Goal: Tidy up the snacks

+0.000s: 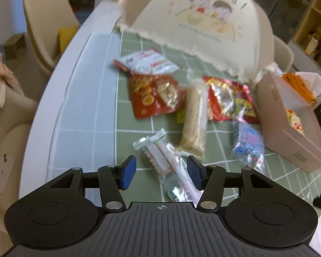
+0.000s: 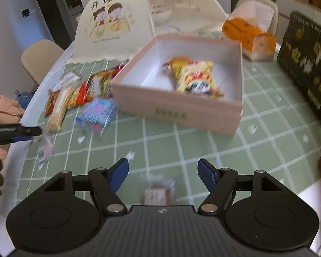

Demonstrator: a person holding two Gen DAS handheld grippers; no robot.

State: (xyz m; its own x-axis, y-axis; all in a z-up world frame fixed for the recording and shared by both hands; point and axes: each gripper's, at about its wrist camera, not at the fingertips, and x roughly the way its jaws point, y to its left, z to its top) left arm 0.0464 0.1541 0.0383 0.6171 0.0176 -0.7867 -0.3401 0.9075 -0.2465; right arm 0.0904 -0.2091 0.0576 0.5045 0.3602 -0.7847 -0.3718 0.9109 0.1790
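My left gripper (image 1: 161, 172) is open, its jaws on either side of a clear-wrapped white snack bar (image 1: 168, 165) that lies on the green checked cloth. Beyond it lie a long beige cracker pack (image 1: 194, 120), a red pack (image 1: 154, 94), a white-red pack (image 1: 147, 61), a red foil pack (image 1: 231, 98) and a blue pack (image 1: 249, 143). My right gripper (image 2: 163, 173) is open above a small brown wrapped snack (image 2: 157, 192). The pink box (image 2: 182, 107) holds a yellow snack bag (image 2: 194, 77). The left gripper's finger (image 2: 17, 131) shows at the left of the right wrist view.
A cream mesh food cover (image 1: 203, 17) stands behind the snacks. An orange tissue box (image 2: 249, 33) and a black carton (image 2: 308, 64) stand at the right. Beige chairs (image 1: 47, 21) ring the white table, whose edge (image 1: 53, 107) runs along the left.
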